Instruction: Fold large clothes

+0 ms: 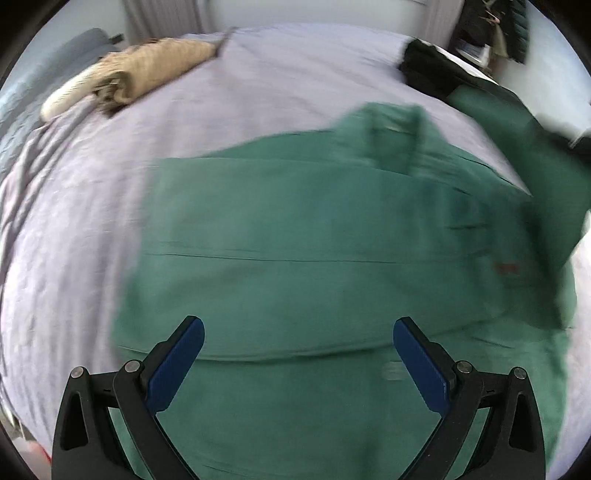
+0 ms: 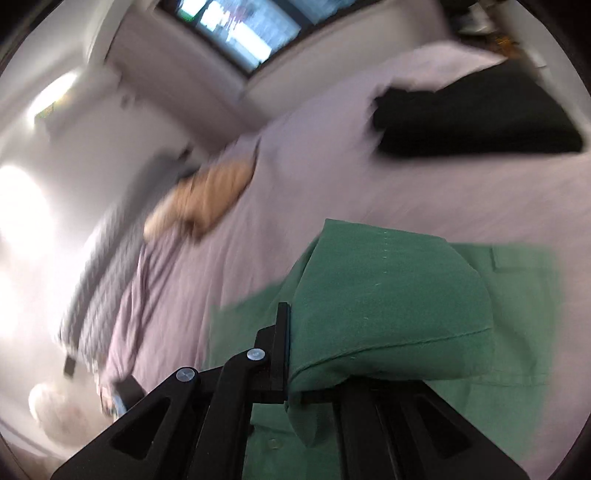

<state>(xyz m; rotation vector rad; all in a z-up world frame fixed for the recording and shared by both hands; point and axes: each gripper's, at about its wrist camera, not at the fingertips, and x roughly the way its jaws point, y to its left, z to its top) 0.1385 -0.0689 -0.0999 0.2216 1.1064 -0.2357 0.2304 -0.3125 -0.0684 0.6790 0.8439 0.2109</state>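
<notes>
A large green shirt (image 1: 314, 236) lies spread on the lilac bed sheet (image 1: 92, 206), collar toward the far side. My left gripper (image 1: 298, 332) is open and empty, hovering over the shirt's near part. Its right side is lifted as a dark green fold (image 1: 532, 162). In the right wrist view my right gripper (image 2: 291, 332) is shut on a fold of the green shirt (image 2: 388, 295). The cloth drapes over and hides the right finger. The rest of the shirt (image 2: 517, 314) lies below on the sheet (image 2: 369, 177).
A folded tan garment (image 1: 147, 74) lies at the far left of the bed; it also shows in the right wrist view (image 2: 210, 192). A folded black garment (image 1: 428, 70) sits at the far right, also in the right wrist view (image 2: 472, 118). A window (image 2: 240, 26) is beyond.
</notes>
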